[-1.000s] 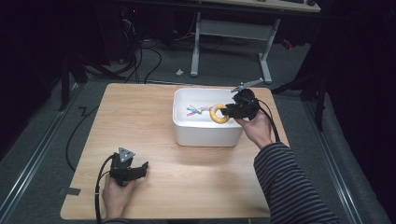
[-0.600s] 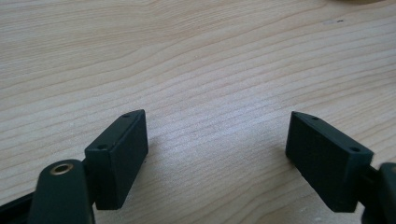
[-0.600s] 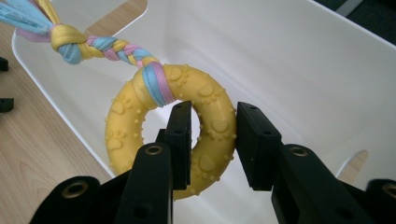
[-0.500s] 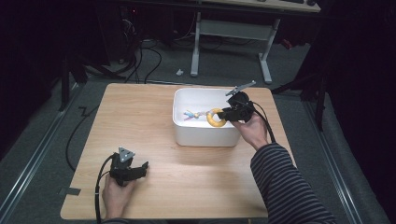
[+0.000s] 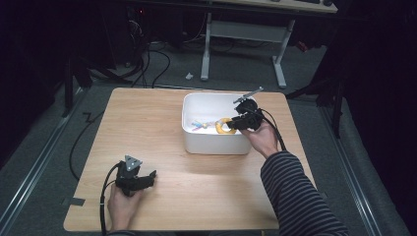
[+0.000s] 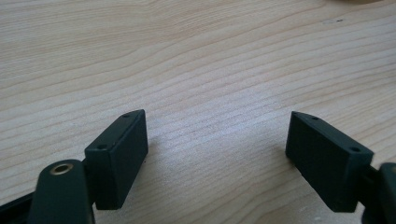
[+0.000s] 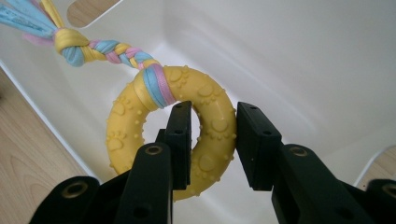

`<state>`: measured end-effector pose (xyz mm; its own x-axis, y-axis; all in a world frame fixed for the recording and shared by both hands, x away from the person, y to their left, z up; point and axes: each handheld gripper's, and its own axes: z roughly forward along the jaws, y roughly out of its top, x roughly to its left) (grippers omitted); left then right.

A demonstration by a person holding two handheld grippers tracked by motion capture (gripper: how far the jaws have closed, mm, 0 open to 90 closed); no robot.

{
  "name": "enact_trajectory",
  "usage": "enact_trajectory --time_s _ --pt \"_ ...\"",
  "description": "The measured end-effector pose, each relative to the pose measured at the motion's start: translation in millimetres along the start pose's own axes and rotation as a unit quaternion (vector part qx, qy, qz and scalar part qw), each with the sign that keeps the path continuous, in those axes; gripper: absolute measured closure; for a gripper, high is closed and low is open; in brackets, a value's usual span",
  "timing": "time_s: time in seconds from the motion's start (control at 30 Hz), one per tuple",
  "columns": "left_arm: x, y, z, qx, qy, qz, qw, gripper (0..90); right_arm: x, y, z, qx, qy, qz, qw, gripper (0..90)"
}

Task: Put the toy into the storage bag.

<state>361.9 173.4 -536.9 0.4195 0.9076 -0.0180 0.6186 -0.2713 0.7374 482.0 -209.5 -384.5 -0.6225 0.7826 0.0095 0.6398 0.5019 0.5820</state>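
Ring toy (image 7: 212, 135): yellow rubber, paw prints, with a braided rope (image 7: 100, 49) in blue, pink and yellow whose frayed end is cut off. You hold it inside the white bin (image 5: 196, 140), your right gripper (image 5: 235, 124) clamped on its rim. Your left gripper (image 5: 147, 177) rests released on the table (image 5: 162, 113), well short of the bin.

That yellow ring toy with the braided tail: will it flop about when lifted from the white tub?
The yellow ring probably keeps its shape: the right gripper clamps its rim without visibly squashing it. Its raised paw bumps likely resist slipping. The braided tail looks like soft knotted cloth, so it would probably dangle and drag inside the white tub.
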Motion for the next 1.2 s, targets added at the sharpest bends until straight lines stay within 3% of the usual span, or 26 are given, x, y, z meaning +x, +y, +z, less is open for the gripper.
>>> enact_trajectory --time_s 0.23,0.33,0.43,0.7,1.2 --pt "0.1 0.0 0.0 0.000 0.000 0.000 1.0000 21.4 3.7 0.9 -0.4 -0.003 -0.004 -0.009 0.9999 66.3" --pt "0.3 0.1 0.1 0.000 0.000 0.000 1.0000 21.4 3.9 1.5 -1.6 -0.009 0.003 -0.005 0.9999 57.7" --pt "0.1 0.1 0.1 0.000 0.000 0.000 1.0000 21.3 3.6 1.3 -6.4 -0.019 -0.007 -0.006 0.9998 50.0" --pt "0.1 0.1 0.1 0.000 0.000 0.000 1.0000 21.3 -5.3 -11.6 -31.7 -0.067 -0.007 0.009 0.9977 47.8" --pt "0.1 0.1 0.1 0.000 0.000 0.000 1.0000 21.3 -16.5 -41.3 -79.5 -0.112 -0.022 0.026 0.9932 48.5"
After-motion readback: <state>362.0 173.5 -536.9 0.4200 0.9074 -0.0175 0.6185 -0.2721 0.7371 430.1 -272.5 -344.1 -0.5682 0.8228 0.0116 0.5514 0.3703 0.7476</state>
